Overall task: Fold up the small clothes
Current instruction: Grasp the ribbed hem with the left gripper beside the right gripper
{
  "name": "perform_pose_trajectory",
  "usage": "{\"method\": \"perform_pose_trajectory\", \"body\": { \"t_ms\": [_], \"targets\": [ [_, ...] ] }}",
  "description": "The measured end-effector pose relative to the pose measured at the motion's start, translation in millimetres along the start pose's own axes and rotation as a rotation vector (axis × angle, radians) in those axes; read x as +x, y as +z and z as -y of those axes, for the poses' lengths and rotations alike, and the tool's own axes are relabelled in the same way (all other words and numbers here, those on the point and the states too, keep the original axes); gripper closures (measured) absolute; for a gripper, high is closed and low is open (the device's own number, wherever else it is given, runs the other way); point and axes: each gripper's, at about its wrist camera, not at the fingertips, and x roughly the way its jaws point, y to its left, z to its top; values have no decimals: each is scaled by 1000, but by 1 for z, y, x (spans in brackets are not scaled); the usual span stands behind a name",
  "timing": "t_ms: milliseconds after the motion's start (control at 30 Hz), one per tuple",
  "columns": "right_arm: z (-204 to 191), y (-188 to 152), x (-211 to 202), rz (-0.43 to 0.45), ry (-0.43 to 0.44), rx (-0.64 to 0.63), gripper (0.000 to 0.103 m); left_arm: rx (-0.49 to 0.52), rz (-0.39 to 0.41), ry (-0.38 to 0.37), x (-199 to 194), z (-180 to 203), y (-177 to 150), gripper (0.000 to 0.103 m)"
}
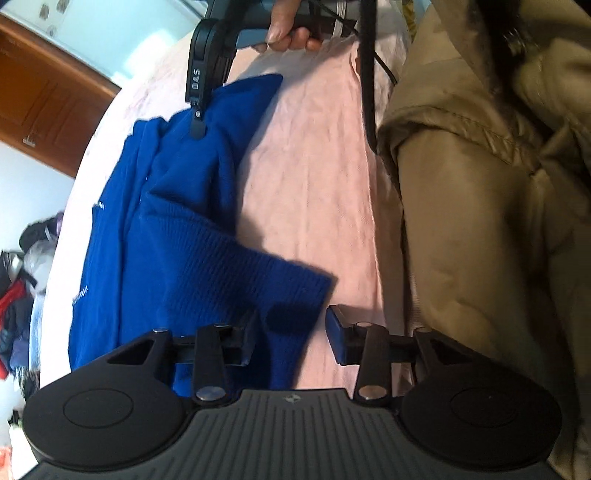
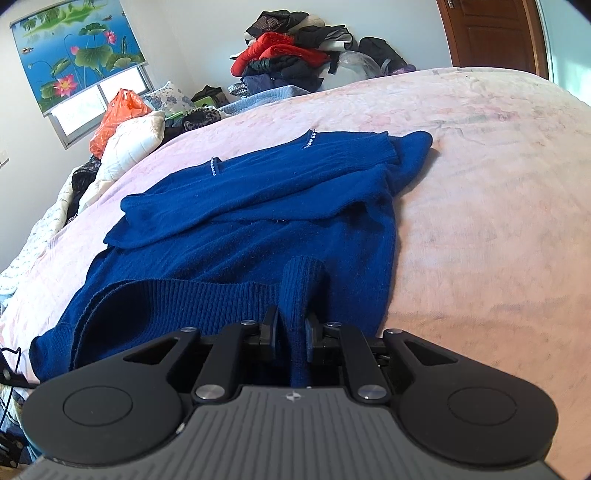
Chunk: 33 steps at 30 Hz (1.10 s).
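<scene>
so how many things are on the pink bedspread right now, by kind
blue sweater: 1
gripper shut on its ribbed edge, the right gripper: 1
gripper open over it, the left gripper: 1
total: 3, on the pink bedspread

Black plastic left gripper (image 1: 290, 334) with ribbed grey base, silver pivot screws and blue-faced finger pads (image 1: 334, 332). Matching black right gripper (image 2: 291, 334); its housing carries white lettering, apparently "DAS". Bare-skinned hand (image 1: 288, 31); black cable (image 1: 384, 64); khaki padded jacket (image 1: 480, 221).
</scene>
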Motion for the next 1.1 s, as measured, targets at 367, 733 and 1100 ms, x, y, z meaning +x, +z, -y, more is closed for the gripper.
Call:
{"method": "perform_pose_trajectory", "body": {
  "t_ms": [367,733,1100],
  "targets": [
    [0,0,1,14,14,33,75,-43,21,-9,13,-14,12,65],
    [3,-4,-7,60,36,70,90,-464,76,16,8,-53,-5,96],
    [0,19,-23,133,49,69,91,-887,164,175,7,-152,-61,96]
  ]
}}
